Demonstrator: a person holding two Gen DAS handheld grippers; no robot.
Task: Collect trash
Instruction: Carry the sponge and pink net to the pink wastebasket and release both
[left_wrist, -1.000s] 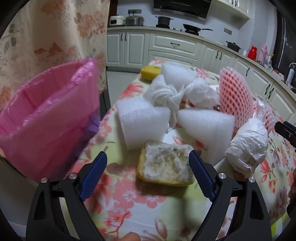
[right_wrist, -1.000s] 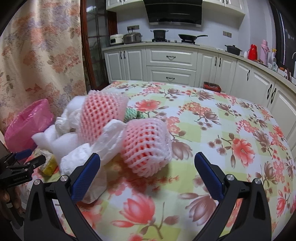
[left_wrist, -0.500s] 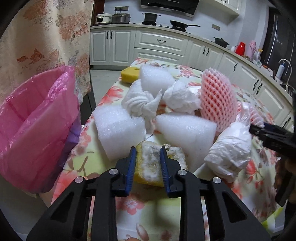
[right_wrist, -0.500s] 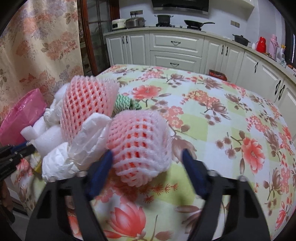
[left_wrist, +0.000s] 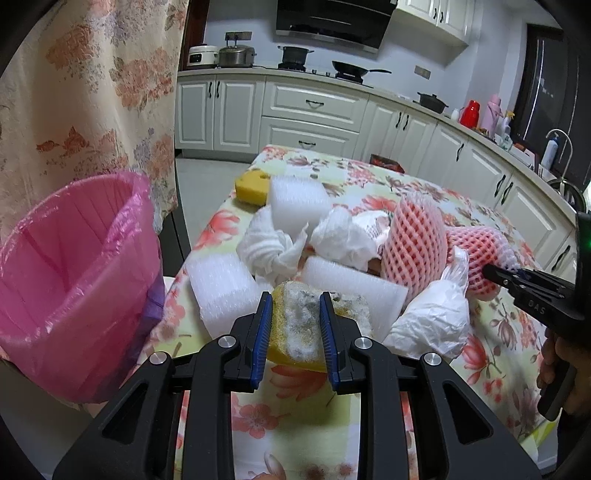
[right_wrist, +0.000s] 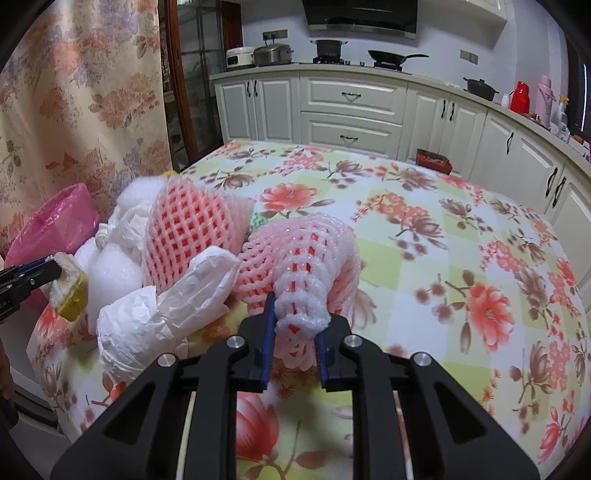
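Both hand-held grippers have clamped shut: the left hand-held gripper (left_wrist: 295, 325) now grasps the dirty yellow sponge (left_wrist: 306, 332), the right hand-held gripper (right_wrist: 295, 332) the pink foam fruit net (right_wrist: 306, 266); the pink-lined bin (left_wrist: 70, 266) waits at nine o'clock.

Both views are evenly lit by soft indoor light with a cool, bluish cast on the far kitchen wall. Shadows are faint; a soft one lies on the tabletop (left_wrist: 303, 413) just beneath the left gripper (left_wrist: 295, 325). Fisheye distortion bends the cabinets (right_wrist: 354, 103) ahead and blackens the corners. The flowers nearest the right gripper (right_wrist: 293, 332) look smeared and soft.
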